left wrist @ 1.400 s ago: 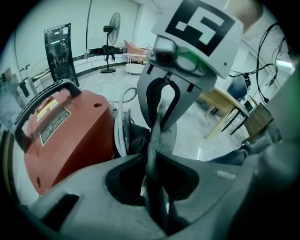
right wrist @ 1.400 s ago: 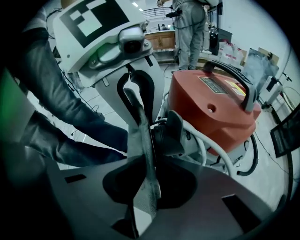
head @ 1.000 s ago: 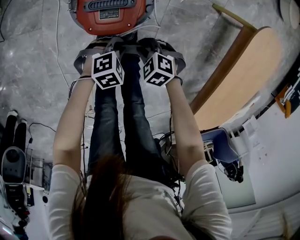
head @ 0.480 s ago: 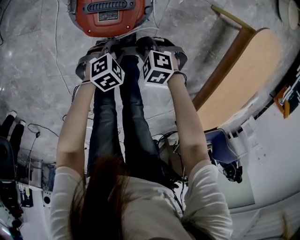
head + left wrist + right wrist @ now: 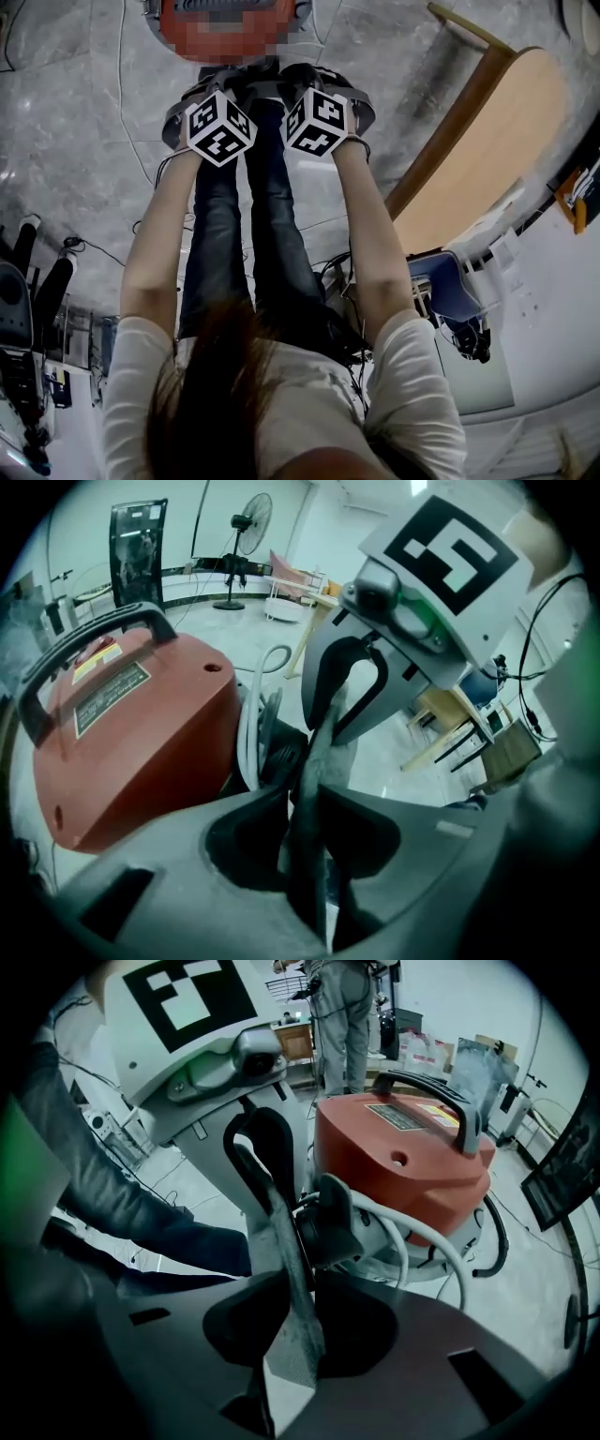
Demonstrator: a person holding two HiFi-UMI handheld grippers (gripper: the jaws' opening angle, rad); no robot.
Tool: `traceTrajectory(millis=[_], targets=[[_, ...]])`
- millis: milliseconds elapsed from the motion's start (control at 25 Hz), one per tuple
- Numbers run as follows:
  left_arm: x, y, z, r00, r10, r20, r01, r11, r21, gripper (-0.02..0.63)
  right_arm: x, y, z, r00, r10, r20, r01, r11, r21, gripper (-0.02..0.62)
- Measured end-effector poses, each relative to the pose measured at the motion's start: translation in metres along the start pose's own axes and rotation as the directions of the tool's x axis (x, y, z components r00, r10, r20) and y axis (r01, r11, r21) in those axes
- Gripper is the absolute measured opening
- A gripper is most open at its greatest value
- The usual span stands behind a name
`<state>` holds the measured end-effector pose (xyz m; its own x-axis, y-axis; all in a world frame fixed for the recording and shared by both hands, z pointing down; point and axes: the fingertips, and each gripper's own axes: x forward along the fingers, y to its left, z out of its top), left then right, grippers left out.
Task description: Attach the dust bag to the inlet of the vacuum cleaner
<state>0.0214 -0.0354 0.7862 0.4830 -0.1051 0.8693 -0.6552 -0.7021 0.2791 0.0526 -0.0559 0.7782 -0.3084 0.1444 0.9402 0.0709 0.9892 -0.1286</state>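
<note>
The red vacuum cleaner (image 5: 225,23) stands on the floor at the top of the head view, in front of the person's feet. Its black inlet (image 5: 330,1222) faces me. The grey dust bag (image 5: 267,92) stretches between both grippers just in front of it. My left gripper (image 5: 314,789) has the bag's flat edge (image 5: 315,752) between its jaws, which are opening, the pads still on it. My right gripper (image 5: 286,1279) holds the opposite edge (image 5: 281,1241) the same way, jaws opening too. The two marker cubes (image 5: 218,128) (image 5: 317,122) sit side by side.
A white hose (image 5: 427,1237) loops round the vacuum's base. A wooden table (image 5: 487,159) and a blue chair (image 5: 441,291) stand at the right. Cables lie on the grey floor and gear (image 5: 23,319) stands at the left. A person (image 5: 342,1007) stands behind the vacuum.
The left gripper's cube has rolled a little about its own axis. Both hands have kept their place at the vacuum's front. The head camera has shifted slightly.
</note>
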Motion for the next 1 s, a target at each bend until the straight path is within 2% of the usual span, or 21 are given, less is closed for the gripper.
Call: traceTrajectory(millis=[160, 480, 560, 760, 1000], targets=[[0.000, -0.001, -0.004, 0.999, -0.034, -0.012, 0.033, 0.997, -0.070, 0.127, 0.000, 0.006, -0.002, 0.999, 0.047, -0.014, -0.046, 0.998, 0.046, 0.112], [-0.003, -0.004, -0.006, 0.997, -0.073, -0.014, 0.071, 0.993, -0.096, 0.150, 0.001, 0.011, 0.001, 0.995, 0.102, -0.007, -0.101, 0.988, 0.114, 0.198], [-0.004, -0.004, -0.004, 0.997, -0.076, -0.012, 0.074, 0.992, -0.100, 0.152, 0.000, 0.013, 0.002, 0.993, 0.119, -0.004, -0.117, 0.986, 0.119, 0.241], [-0.011, -0.003, -0.004, 0.997, -0.081, -0.005, 0.080, 0.990, -0.115, 0.152, -0.003, 0.020, 0.006, 0.992, 0.126, -0.001, -0.125, 0.984, 0.128, 0.253], [-0.019, -0.002, 0.000, 0.997, -0.072, 0.013, 0.073, 0.990, -0.125, 0.167, -0.013, 0.015, 0.008, 0.995, 0.095, 0.041, -0.101, 0.975, 0.200, 0.261]])
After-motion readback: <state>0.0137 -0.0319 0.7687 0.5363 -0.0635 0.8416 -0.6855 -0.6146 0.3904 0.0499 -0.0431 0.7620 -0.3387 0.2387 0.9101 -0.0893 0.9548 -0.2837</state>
